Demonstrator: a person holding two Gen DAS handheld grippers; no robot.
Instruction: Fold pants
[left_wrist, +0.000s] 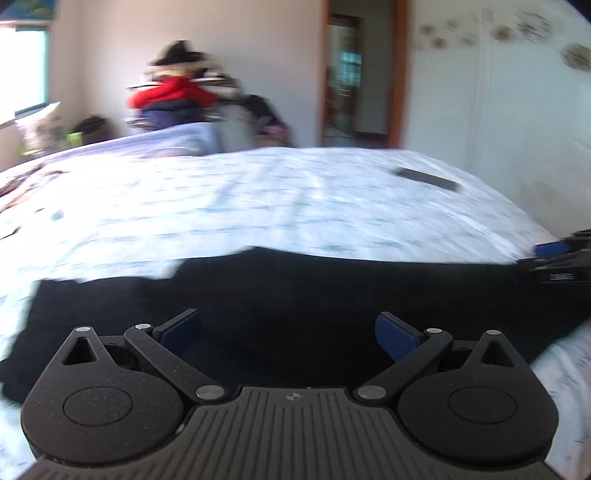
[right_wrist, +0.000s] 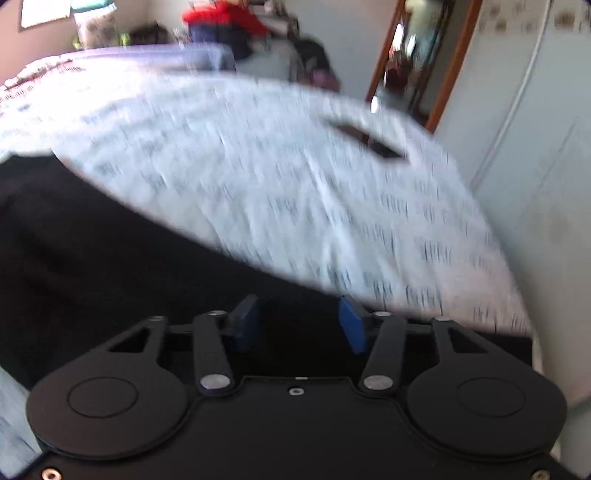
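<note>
Nearest the left wrist camera is the left gripper (left_wrist: 288, 330), its blue pads (left_wrist: 395, 338) spread wide with nothing between them, poised over the black pants (left_wrist: 295, 291). Whether the pads touch the cloth cannot be told.

Pants: laid flat on the bed (left_wrist: 258, 199), running as a long dark band from 9 o'clock to 3 o'clock across the lower half of the left view. Far edge reads fairly straight; at 9 o'clock the end looks squared off. The fabric is too dark to show creases or layers, so whether a lengthwise fold is already made cannot be confirmed.

Right gripper (right_wrist: 301, 325): jaws parted, narrower than the left, nothing pinched. It sits over the pants near their far edge, bedsheet directly beyond at 12 to 2 o'clock. In the left view it appears at 3 o'clock (left_wrist: 557, 254), at the end of the garment.

Other item: a dark flat object (left_wrist: 428, 178) lies on the bed at 1 o'clock, well apart from the pants.

Assessment: garment appears spread and aligned; neither tool grips it. Judged early stage, with the end-to-end folds outstanding. Motion blur in both views limits certainty.
</note>
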